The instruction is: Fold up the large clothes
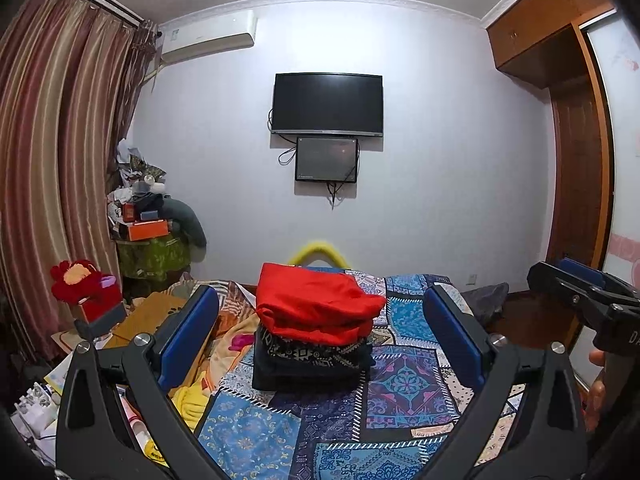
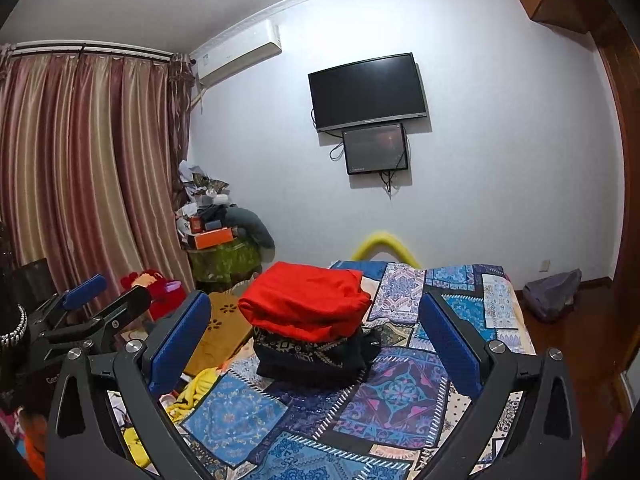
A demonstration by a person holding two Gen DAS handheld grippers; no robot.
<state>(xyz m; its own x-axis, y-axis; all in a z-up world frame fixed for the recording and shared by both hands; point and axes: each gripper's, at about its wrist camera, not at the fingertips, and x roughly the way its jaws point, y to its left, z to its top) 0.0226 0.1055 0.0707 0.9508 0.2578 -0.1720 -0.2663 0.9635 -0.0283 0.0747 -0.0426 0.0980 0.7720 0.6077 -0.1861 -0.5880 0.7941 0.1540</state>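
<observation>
Now both grippers — left gripper [image 1: 320, 344], right gripper [image 2: 316, 344] — gape wide, empty; red garment [image 1: 316, 304] sits folded atop dark stack [image 1: 312, 364] — you look finished.

Red garment [image 1: 316, 304] tops a black-and-white patterned one [image 1: 312, 350]; blue patchwork bedspread [image 1: 404, 392].

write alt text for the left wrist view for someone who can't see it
The open left gripper frames a stack of folded clothes, a red garment on top of dark patterned ones, sitting on a blue patchwork bedspread. Behind are a wall-mounted TV and striped curtains; the right gripper shows at the right edge.
</observation>
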